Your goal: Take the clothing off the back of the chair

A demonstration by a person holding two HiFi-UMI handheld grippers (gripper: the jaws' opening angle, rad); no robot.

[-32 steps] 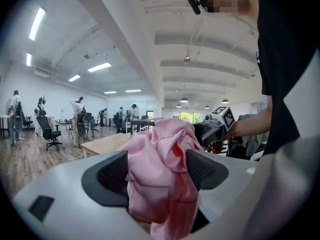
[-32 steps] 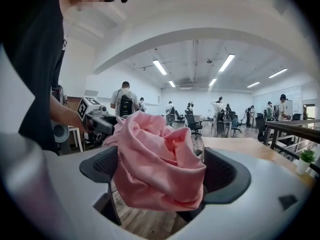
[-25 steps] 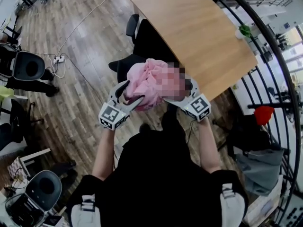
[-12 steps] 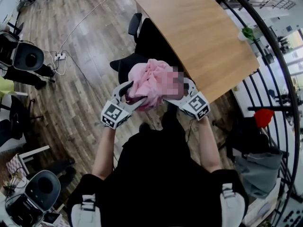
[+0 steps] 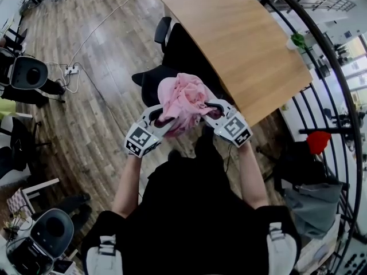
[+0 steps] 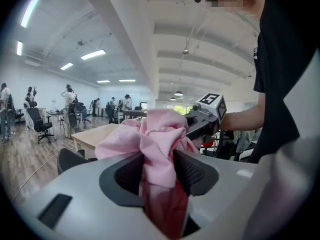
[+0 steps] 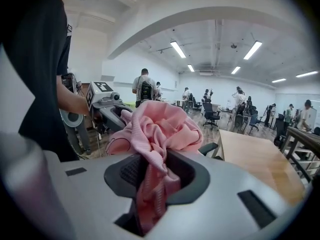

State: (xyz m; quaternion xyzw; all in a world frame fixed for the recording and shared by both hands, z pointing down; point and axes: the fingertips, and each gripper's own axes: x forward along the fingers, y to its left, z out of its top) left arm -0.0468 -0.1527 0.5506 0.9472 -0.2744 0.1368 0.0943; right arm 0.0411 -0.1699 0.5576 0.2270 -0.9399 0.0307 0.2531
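Note:
A bunched pink garment (image 5: 182,101) sits on top of a black office chair (image 5: 153,80) pushed up to a wooden table (image 5: 241,39). My left gripper (image 5: 160,117) holds the bundle's left side, its jaws closing with pink cloth (image 6: 150,144) pinched between the pads. My right gripper (image 5: 209,109) holds the right side, its jaws also closing on a fold of the cloth (image 7: 157,129). In the left gripper view the left gripper (image 6: 157,173) faces the right gripper (image 6: 205,118). In the right gripper view the right gripper (image 7: 152,176) faces the left gripper (image 7: 107,104). The chair's back is hidden under the garment.
The table edge runs just beyond the chair. A curved black railing (image 5: 343,96) lies to the right, with bags on the floor below it. Other office chairs (image 5: 28,73) (image 5: 54,229) stand at the left, near a power strip with its cable (image 5: 71,70).
Both grippers' jaws went from wide open around the bundle to pinched on the pink cloth. The hands have barely shifted.

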